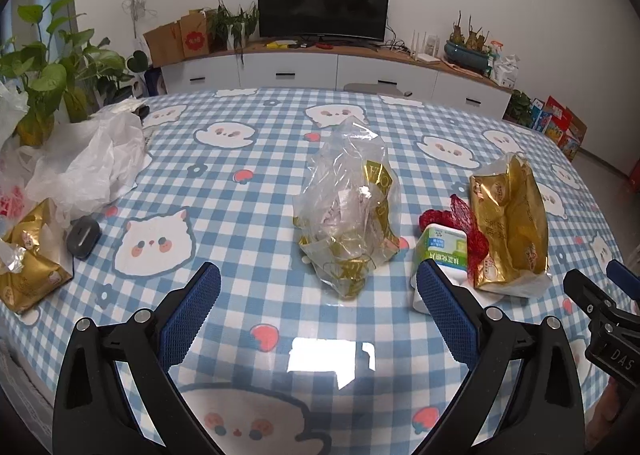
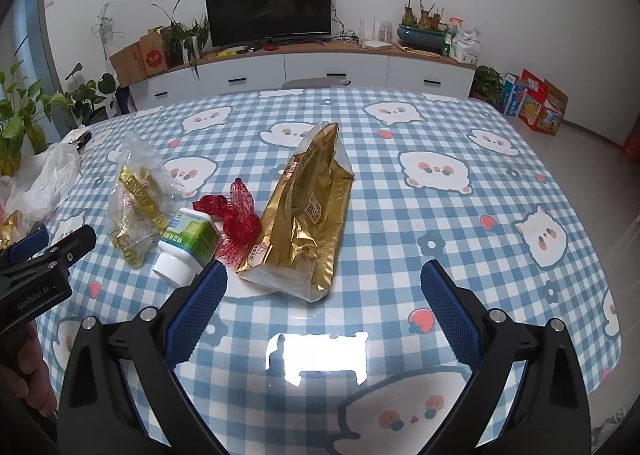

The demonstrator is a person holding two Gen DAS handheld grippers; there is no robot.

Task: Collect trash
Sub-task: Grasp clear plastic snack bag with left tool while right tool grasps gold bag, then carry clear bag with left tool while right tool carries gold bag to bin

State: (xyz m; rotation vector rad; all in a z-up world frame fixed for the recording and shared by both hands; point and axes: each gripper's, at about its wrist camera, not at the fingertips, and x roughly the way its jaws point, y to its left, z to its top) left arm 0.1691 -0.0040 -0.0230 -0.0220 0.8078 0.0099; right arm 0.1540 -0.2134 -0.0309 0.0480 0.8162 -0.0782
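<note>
A crumpled clear wrapper with gold print [image 1: 349, 207] [image 2: 138, 199] stands mid-table, just beyond my open left gripper [image 1: 318, 281]. To its right lie a white bottle with a green label [image 1: 440, 259] [image 2: 187, 245], a red net [image 1: 464, 221] [image 2: 234, 217] and a tall gold bag [image 1: 510, 223] [image 2: 306, 215]. My right gripper [image 2: 324, 281] is open and empty, with the gold bag just ahead between its fingers' line. Another gold bag [image 1: 30, 255] lies at the left edge. Each gripper shows in the other's view: the right gripper [image 1: 616, 287] and the left gripper [image 2: 44, 251].
The table wears a blue checked cloth [image 1: 248, 183] with cartoon prints. A white plastic bag [image 1: 88, 159] [image 2: 48, 179] and a grey object [image 1: 83, 236] lie at the left, beside potted plants [image 1: 48, 67]. A TV [image 1: 323, 5] on a white cabinet stands behind. A hand [image 2: 28, 371] holds the left gripper.
</note>
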